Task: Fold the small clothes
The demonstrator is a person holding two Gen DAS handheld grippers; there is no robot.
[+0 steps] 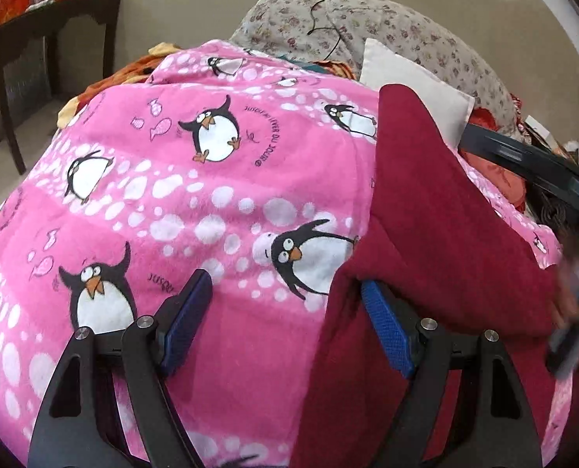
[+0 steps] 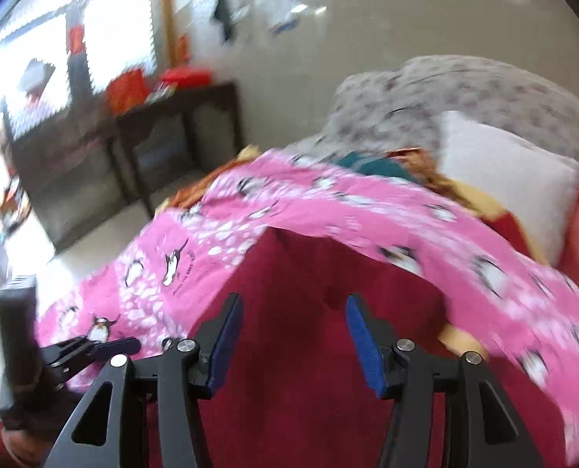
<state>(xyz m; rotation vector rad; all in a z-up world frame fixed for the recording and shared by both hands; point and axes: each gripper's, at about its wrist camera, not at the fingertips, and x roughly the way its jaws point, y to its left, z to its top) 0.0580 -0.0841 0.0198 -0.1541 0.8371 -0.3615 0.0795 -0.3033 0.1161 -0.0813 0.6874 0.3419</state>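
Now | both grippers' fingers spread | maroon cloth [image 1: 425, 214] on penguin blanket [image 1: 211, 195] | white pillow [image 1: 414, 85] behind

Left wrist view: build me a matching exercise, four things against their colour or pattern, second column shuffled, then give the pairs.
Things:
1. blanket
2. small garment
3. cushion
4. side table

Colour or pattern:
A. dark wood
B. plain white
C. pink with penguins and white spots
D. solid dark red

Pairs: 1-C, 2-D, 3-B, 4-A

The left gripper is open, with one finger over the blanket and the other at the small garment's edge. The right gripper is open over the small garment.
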